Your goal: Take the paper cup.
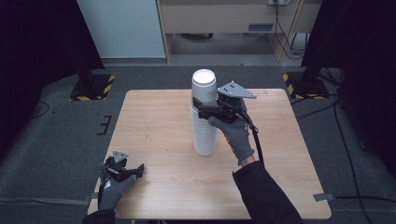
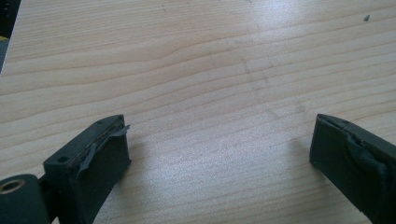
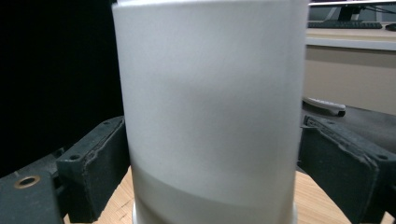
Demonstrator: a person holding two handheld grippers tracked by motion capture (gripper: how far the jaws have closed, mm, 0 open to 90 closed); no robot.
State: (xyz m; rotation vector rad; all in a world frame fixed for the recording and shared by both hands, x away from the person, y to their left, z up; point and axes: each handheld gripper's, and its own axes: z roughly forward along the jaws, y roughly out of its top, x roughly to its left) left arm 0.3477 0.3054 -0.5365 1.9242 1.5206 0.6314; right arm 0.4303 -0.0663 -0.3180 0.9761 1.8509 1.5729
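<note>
While the stack of white cups [image 1: 204, 116] stands upright near the middle of the desk [image 1: 159, 126], the right tongs [image 1: 201, 108] sit at its upper part, level with the topmost cup [image 1: 204, 86]. The right hand [image 1: 236, 133], in a grey glove, reaches up from the stack's near right side, forearm angled in from the bottom edge, wrist raised well above the wood. In the right gripper view the top cup [image 3: 208, 107] stands between the two black jaws, and both pads [image 3: 100, 163] sit right at its sides; it's tight, but whether they press or merely flank the wall is hard to tell. Far to the near left of the stack, the left hand [image 1: 112, 186] rests low at the desk's front corner, holding the left tongs [image 1: 133, 169] close to the surface. Those jaws are spread wide over bare wood grain [image 2: 219, 116], pinching nothing.
</note>
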